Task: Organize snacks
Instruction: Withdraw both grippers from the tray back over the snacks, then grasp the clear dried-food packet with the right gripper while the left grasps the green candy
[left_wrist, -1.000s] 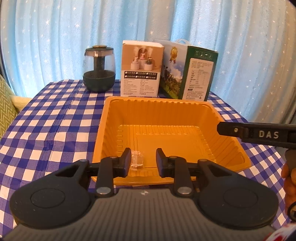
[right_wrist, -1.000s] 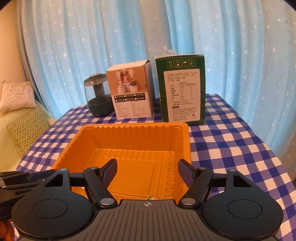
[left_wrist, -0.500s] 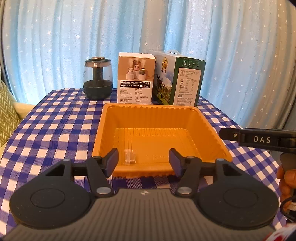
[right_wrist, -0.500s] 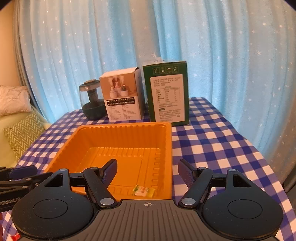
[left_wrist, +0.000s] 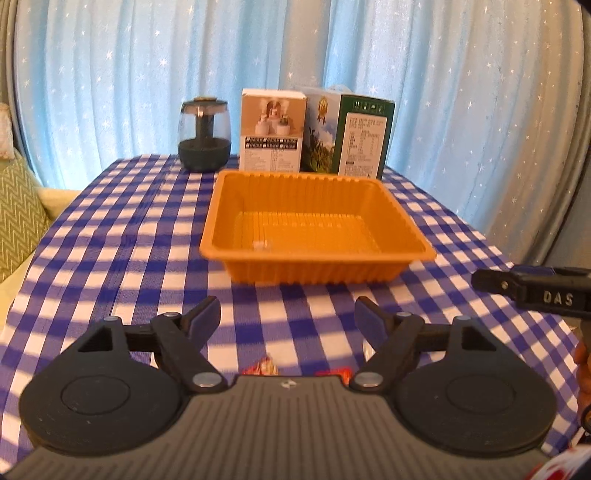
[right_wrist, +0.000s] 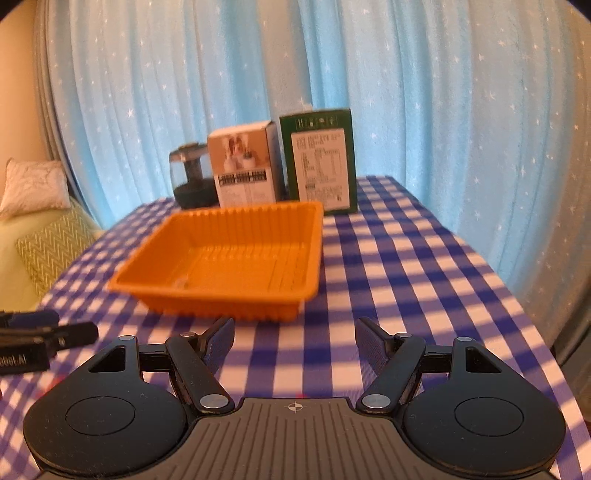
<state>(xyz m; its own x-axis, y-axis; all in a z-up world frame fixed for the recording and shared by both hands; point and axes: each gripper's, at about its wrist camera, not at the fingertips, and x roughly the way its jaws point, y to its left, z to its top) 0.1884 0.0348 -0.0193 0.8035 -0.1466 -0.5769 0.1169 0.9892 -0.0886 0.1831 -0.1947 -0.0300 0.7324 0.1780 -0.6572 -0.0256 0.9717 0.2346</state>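
Observation:
An orange plastic tray (left_wrist: 402, 218) stands on the blue checked tablecloth; it also shows in the right wrist view (right_wrist: 314, 251). A small clear-wrapped snack (left_wrist: 260, 244) lies inside it near the front left wall. My left gripper (left_wrist: 288, 317) is open and empty, held back from the tray's front wall. Red-wrapped snacks (left_wrist: 266, 365) lie on the cloth just under it, partly hidden by its body. My right gripper (right_wrist: 294, 338) is open and empty, in front of the tray's right corner; its side shows in the left wrist view (left_wrist: 532, 290).
At the back stand a dark glass jar (left_wrist: 204, 134), a white box (left_wrist: 272, 133) and a green carton (left_wrist: 351, 136). A green sofa with cushions (right_wrist: 48, 243) is left of the table. Blue starred curtains hang behind. The table edge runs at right (right_wrist: 517, 302).
Both grippers have drawn back from the tray toward the table's near edge. The left gripper has opened wide, leaving the clear-wrapped snack in the tray. Red snacks have come into view.

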